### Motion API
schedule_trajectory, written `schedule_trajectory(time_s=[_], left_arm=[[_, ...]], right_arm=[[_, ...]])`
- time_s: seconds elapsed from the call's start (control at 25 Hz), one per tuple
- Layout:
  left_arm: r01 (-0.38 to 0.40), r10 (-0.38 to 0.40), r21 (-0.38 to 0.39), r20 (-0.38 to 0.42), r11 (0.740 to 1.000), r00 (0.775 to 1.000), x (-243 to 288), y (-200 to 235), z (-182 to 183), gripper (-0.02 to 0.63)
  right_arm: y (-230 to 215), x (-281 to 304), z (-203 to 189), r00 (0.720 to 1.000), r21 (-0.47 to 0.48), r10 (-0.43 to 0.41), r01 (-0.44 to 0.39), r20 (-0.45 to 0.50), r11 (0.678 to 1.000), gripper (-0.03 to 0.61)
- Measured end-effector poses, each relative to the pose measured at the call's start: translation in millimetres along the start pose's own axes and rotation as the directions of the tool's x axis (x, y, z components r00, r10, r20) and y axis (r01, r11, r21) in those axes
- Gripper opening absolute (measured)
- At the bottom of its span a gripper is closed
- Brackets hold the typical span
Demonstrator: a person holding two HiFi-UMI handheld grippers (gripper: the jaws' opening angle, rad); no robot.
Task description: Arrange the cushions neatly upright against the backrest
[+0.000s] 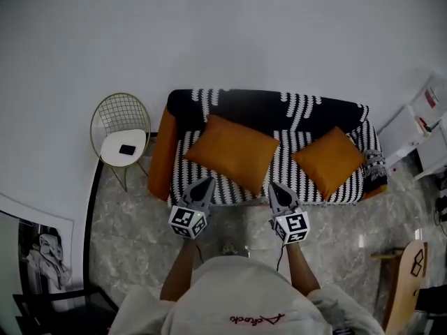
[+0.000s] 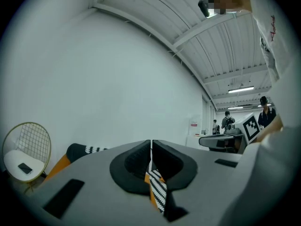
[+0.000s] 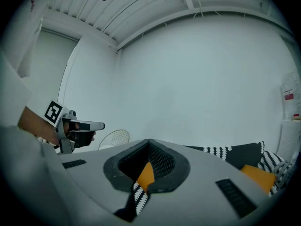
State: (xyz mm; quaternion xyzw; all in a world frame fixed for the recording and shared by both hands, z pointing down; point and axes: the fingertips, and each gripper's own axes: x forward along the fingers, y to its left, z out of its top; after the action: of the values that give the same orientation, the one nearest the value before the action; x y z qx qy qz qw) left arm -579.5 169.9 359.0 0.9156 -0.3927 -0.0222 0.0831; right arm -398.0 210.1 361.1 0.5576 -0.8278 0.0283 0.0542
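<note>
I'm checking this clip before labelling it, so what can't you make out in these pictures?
Head view: dark item on the chair, too small to identify.
Head view: white furniture, cut off by the right edge.
Left gripper view: sofa, mostly hidden by the left gripper itself.

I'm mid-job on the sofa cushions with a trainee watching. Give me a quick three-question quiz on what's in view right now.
1. True or false: the left tool and the right tool are both shut and empty.
2. The larger orange cushion lies on which half of the sofa, in the head view? A. left B. right
3. Fill in: the small black item rests on the ____ beside the sofa.
Key: 1 true; 2 A; 3 wire chair.
</note>
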Motion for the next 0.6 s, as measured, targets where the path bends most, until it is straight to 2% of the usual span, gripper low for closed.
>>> schedule_trajectory(time_s=[0.2,0.6], left_arm=[[0.038,-0.037,0.001,-0.006,0.999,0.999,18,20,1,0.038],[0.09,-0.09,-0.001,-0.043,0.996,0.995,43,24,-11,0.038]], right_arm=[[-4,20,0,0.999,-0.003,-0.034,0.034,-0.005,0.999,0.028],[-21,31,-12,0.996,0.014,-0.084,0.084,-0.022,0.996,0.028]])
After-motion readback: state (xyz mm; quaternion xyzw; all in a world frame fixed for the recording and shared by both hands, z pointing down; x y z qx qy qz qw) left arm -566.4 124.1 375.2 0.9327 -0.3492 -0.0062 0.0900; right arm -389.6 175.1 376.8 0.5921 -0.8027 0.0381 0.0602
